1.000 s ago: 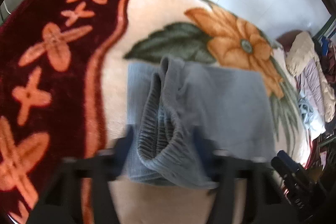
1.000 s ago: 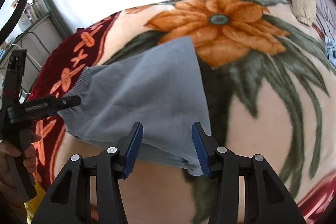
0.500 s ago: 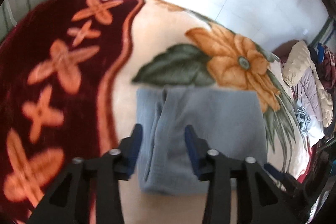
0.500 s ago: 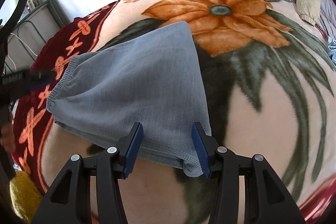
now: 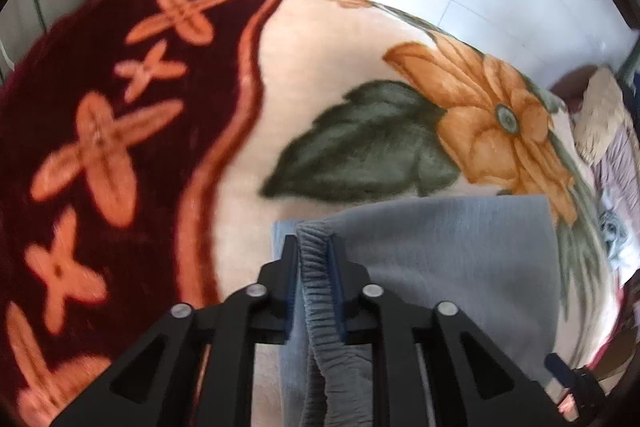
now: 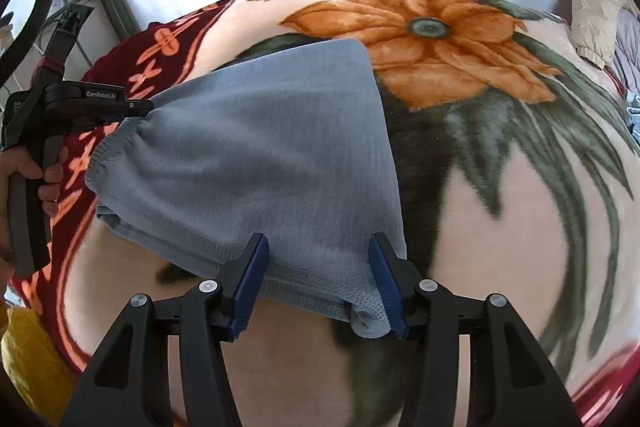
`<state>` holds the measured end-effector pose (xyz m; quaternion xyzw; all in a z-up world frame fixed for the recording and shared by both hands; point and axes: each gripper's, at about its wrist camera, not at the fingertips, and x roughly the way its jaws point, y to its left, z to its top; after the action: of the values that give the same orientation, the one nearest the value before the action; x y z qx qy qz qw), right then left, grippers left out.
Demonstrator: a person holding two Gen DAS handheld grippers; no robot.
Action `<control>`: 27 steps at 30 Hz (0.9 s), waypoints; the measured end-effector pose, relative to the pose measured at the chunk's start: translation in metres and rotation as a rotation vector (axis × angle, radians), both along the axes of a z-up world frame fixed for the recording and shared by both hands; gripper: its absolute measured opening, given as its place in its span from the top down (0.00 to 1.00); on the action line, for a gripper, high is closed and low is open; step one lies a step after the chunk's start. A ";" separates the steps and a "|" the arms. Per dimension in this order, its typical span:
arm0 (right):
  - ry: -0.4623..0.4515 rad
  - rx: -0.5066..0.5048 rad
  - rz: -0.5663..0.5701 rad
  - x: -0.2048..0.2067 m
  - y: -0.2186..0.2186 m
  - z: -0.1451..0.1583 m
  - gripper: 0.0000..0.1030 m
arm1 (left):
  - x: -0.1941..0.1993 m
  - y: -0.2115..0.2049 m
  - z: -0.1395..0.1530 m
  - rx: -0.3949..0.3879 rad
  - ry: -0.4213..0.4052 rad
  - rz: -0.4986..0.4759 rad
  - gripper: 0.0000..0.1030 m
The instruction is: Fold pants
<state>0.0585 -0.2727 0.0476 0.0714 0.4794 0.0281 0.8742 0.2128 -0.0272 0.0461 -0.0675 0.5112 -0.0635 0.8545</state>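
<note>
Grey-blue knit pants [image 6: 260,163] lie folded on a flowered blanket [image 6: 520,207]. In the left wrist view my left gripper [image 5: 314,255] is shut on the ribbed elastic waistband [image 5: 320,299] and bunches it upright; the rest of the pants [image 5: 452,259] spread to the right. The left gripper also shows in the right wrist view [image 6: 136,105], pinching the far left waistband corner. My right gripper [image 6: 318,259] is open, its blue pads either side of the pants' near hem edge [image 6: 320,291], not closed on it.
The blanket has a dark red border with orange crosses [image 5: 92,147] on the left and an orange flower [image 6: 420,39] behind the pants. A pile of clothes [image 5: 604,131] lies at the far right. A metal rack [image 6: 80,7] stands at the back left.
My left gripper has closed on the waistband, which it straddled open half a second ago, and pulled that corner taut. The right gripper stayed open at the near hem.
</note>
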 end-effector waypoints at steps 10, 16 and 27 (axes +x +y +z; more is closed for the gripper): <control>-0.016 0.140 -0.057 0.021 -0.032 0.023 0.41 | -0.039 0.014 0.025 -0.099 -0.020 -0.047 0.32; 0.033 0.191 -0.102 0.052 -0.047 0.005 0.40 | -0.043 0.012 -0.010 -0.067 0.096 -0.027 0.31; 0.048 0.152 -0.105 0.064 -0.030 -0.035 0.29 | -0.045 0.010 -0.035 -0.127 0.132 0.012 0.26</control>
<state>0.1228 -0.3031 0.0124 0.1631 0.4924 0.0171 0.8548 0.1680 -0.0175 0.0113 -0.1288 0.5609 -0.0860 0.8133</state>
